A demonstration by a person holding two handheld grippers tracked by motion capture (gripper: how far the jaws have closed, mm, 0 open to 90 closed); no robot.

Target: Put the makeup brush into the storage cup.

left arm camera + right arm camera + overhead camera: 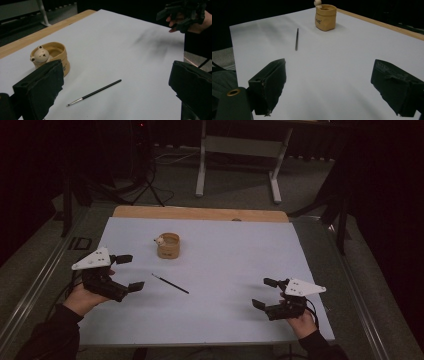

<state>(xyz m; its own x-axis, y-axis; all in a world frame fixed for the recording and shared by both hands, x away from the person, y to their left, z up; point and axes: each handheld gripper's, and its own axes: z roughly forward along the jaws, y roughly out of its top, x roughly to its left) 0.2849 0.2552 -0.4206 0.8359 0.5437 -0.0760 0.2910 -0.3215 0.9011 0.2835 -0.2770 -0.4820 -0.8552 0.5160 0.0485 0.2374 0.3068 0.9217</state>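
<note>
- table (200,213): wooden top, bare strip showing along the far edge
- white sheet (225,285): covers nearly the whole top, flat
- tan pot (168,245): upright on the sheet, far-left part, small bear figure on its rim
- paintbrush (170,283): thin, black handle, lies flat on the sheet near the pot on the person's side, not touching it, angled
</note>
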